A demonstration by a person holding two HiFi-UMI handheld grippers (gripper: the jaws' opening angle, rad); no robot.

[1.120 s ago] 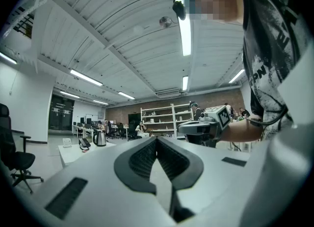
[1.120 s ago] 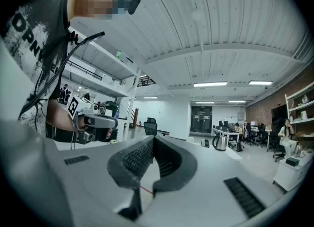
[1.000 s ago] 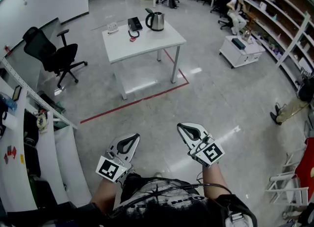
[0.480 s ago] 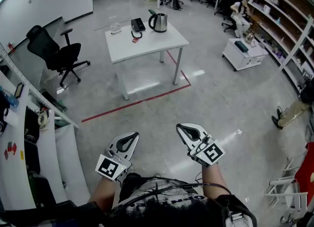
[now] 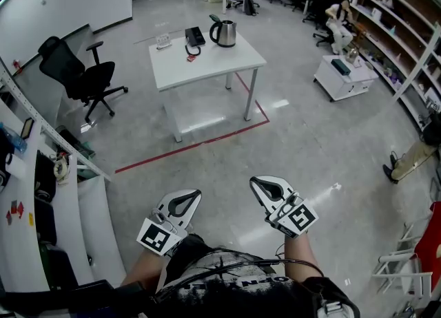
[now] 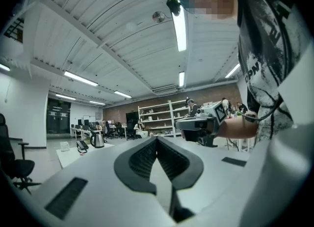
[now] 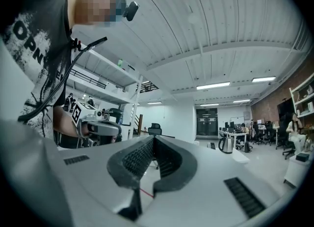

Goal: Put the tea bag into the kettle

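I stood on the open floor (image 5: 331, 138), well apart from the white table (image 5: 207, 62), with a red tape line (image 5: 193, 146) on the ground between us. On the table's far side stood the kettle (image 5: 223, 32), upright, and its lid seemed to be raised, though I could not be sure from there. A black device (image 5: 193, 36) lay just beside it.

My left claw (image 5: 186, 202) and my right claw (image 5: 269, 187) both hung low in front of me, each pressed together with nothing between the pads.

Near the black device lay a small reddish scrap (image 5: 191, 57) that I took for the tea bag, though it was too small to tell for certain. It sat on the tabletop, apart from the kettle.

I judged it would be almost weightless, soft and limp, and flat against the table, so hard to get a pad under. The paper would tear if I crushed it. I thought the better hold was the tag or the string, or else a top corner, pinched lightly so that the bag hung free over the kettle's mouth.
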